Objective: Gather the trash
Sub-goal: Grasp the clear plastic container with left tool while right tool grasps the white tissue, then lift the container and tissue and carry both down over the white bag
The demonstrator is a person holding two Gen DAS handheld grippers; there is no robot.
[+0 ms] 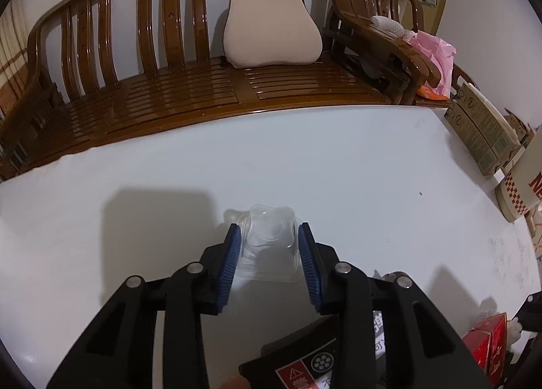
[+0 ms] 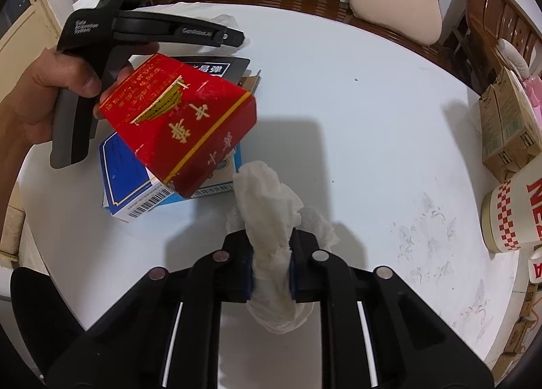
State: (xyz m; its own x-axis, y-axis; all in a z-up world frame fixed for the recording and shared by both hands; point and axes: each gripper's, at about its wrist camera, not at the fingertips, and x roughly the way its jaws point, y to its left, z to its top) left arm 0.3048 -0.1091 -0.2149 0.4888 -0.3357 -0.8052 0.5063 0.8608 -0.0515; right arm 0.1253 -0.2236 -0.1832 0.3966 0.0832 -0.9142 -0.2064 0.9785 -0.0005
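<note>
My left gripper (image 1: 269, 229) is shut on a clear plastic cup (image 1: 267, 243) and holds it over the white table (image 1: 338, 168). My right gripper (image 2: 271, 236) is shut on a crumpled white tissue (image 2: 267, 206). A red cigarette pack (image 2: 179, 124) stands tilted on a blue and white box (image 2: 135, 179) to the left of the tissue; the pack also shows in the left wrist view (image 1: 487, 345). The left gripper's body (image 2: 145, 29), held by a hand, is at the upper left of the right wrist view. A black card (image 2: 223, 68) lies behind the red pack.
A wooden bench (image 1: 169, 84) with a beige cushion (image 1: 271, 29) runs behind the table. At the right edge stand cardboard boxes (image 2: 508, 128) and a red-checkered cup (image 2: 511, 216). A pink bag (image 1: 437, 60) lies on the bench's arm.
</note>
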